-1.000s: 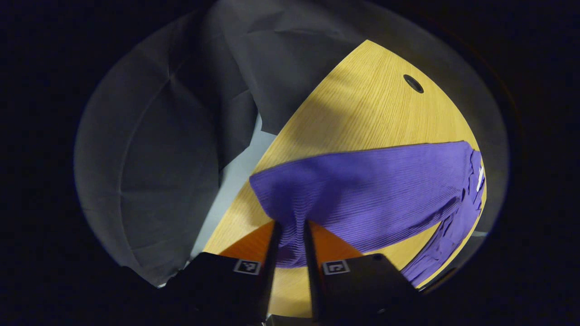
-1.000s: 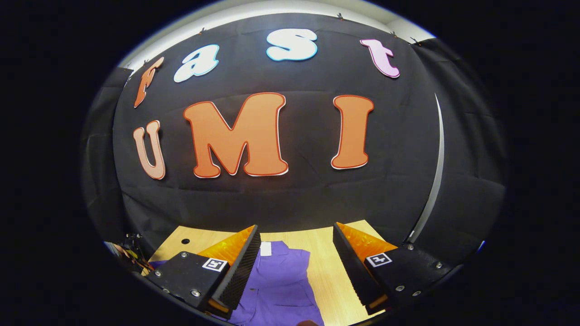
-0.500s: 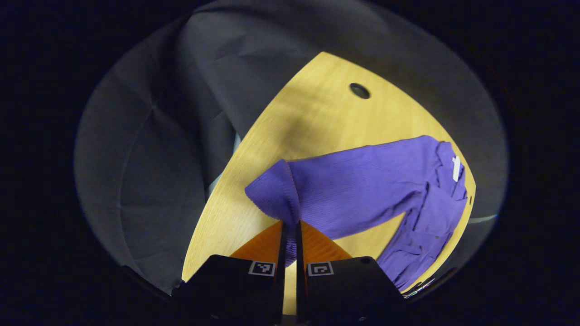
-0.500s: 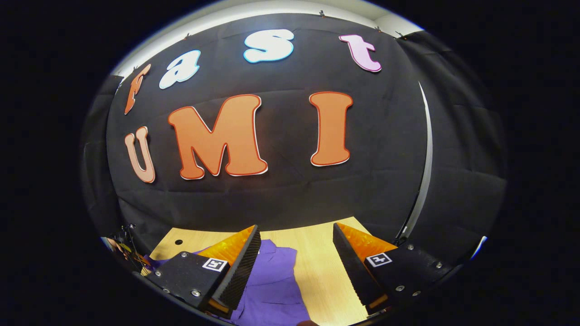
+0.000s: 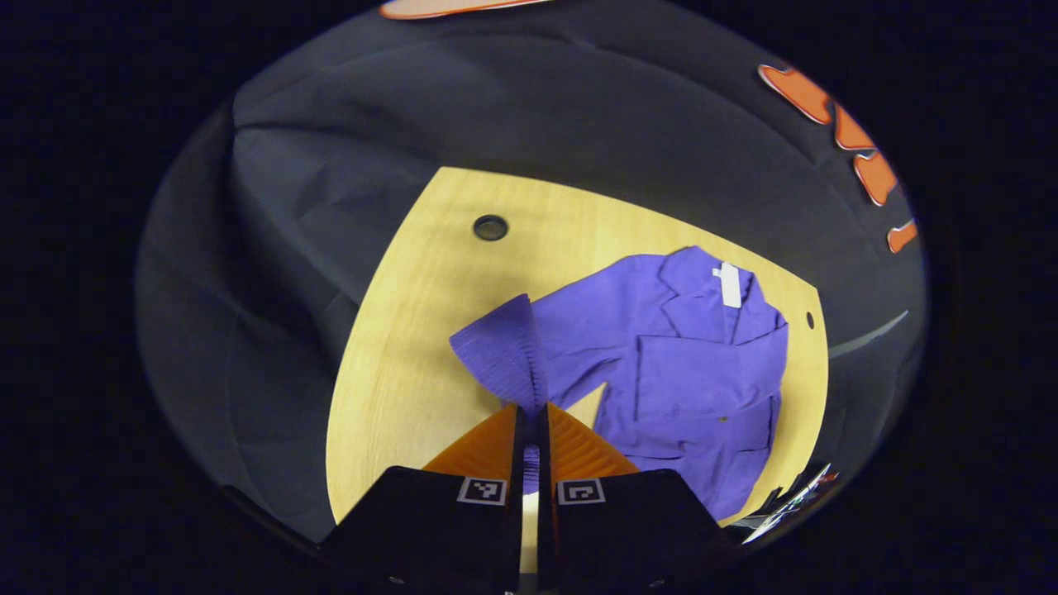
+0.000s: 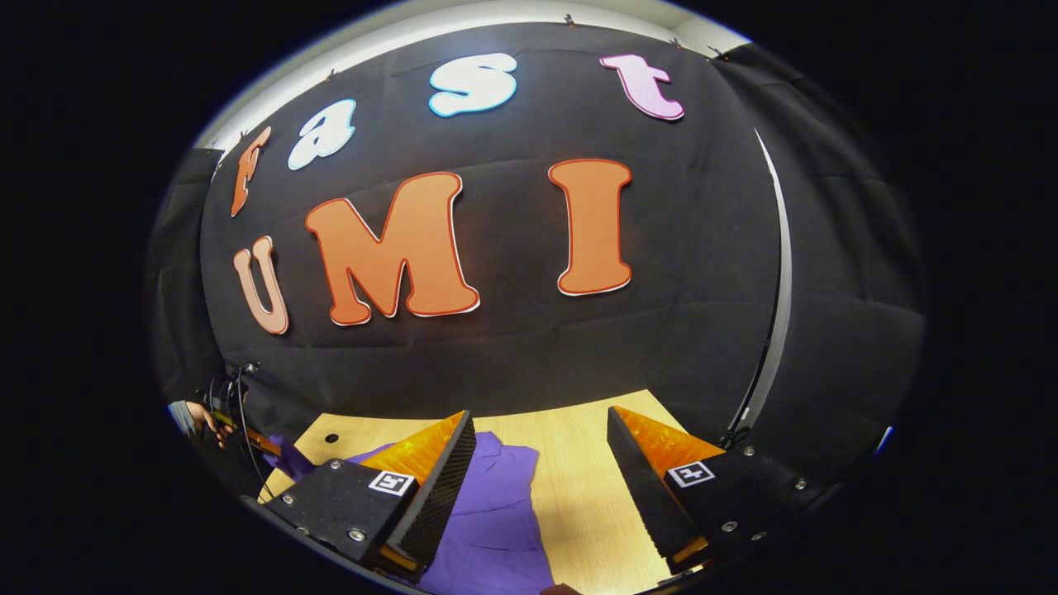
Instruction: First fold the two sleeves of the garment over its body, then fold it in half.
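Left gripper view: the left gripper (image 5: 530, 430) is pinching the cuff end of a purple garment's sleeve (image 5: 508, 351), its two fingers pressed nearly together on the ribbed cloth and lifting that end clear of the wooden table (image 5: 397, 330). From the pinch, the sleeve is running back toward the body of the garment (image 5: 698, 380), which is lying flat on the tabletop with its collar and a white tag (image 5: 728, 283) pointing toward the booth's far wall. A dark round hole (image 5: 490, 227) is showing in the table beyond the raised cuff, and a smaller one (image 5: 809, 319) is sitting near the far edge, just beside the garment's shoulder. In the right gripper view, the right gripper (image 6: 541, 487) is hovering above the table with its fingers spread wide apart and nothing between them, while part of the purple garment is lying on the wood below, mostly beneath the finger on the picture's left. At the left edge of that view, a hand (image 6: 202, 417) is holding the other gripper, with a bit of purple cloth hanging from it.
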A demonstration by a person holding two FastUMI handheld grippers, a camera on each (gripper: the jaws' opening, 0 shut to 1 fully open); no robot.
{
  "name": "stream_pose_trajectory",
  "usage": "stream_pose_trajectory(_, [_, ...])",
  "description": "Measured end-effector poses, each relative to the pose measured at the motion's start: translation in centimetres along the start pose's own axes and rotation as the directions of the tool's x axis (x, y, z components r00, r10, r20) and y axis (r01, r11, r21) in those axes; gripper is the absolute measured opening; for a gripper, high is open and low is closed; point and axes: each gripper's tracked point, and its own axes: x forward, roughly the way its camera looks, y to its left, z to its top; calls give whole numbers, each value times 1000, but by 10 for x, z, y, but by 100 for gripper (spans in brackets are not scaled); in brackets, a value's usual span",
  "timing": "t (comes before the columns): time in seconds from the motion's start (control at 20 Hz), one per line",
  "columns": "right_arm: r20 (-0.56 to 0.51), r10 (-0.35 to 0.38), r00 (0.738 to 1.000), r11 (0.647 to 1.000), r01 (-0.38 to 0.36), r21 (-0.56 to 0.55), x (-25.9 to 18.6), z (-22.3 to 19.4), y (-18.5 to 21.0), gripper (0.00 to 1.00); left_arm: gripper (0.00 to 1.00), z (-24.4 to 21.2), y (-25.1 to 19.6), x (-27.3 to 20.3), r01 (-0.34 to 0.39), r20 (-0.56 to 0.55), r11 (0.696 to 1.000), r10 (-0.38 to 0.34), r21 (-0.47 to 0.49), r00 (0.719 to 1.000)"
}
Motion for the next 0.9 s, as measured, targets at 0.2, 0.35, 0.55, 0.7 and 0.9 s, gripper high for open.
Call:
stream_pose_trajectory(0.2, [-7, 8, 1000, 999, -8, 33, -3, -7, -20, 95, 8, 26, -77, -9, 39, 27, 995, -41, 94, 999])
stream_pose_trajectory(0.35, [-7, -1, 1000, 998, 1, 62, -6, -9, -40, 95, 8, 41, -144, -12, 68, 39, 979, -77, 191, 996])
stream_pose_trajectory(0.55, [-16, -7, 1000, 995, 8, 98, -10, -21, -61, 95, 8, 52, -234, -7, 109, 26, 948, -122, 299, 992])
stream_pose_trajectory(0.7, [-44, -18, 999, 995, 22, 98, -13, -35, -75, 95, 8, 48, -298, -1, 144, -3, 917, -154, 372, 988])
stream_pose_trajectory(0.9, [-55, -19, 998, 996, 23, 89, -19, -43, -86, 95, 8, 43, -371, 7, 179, -28, 874, -187, 451, 982])
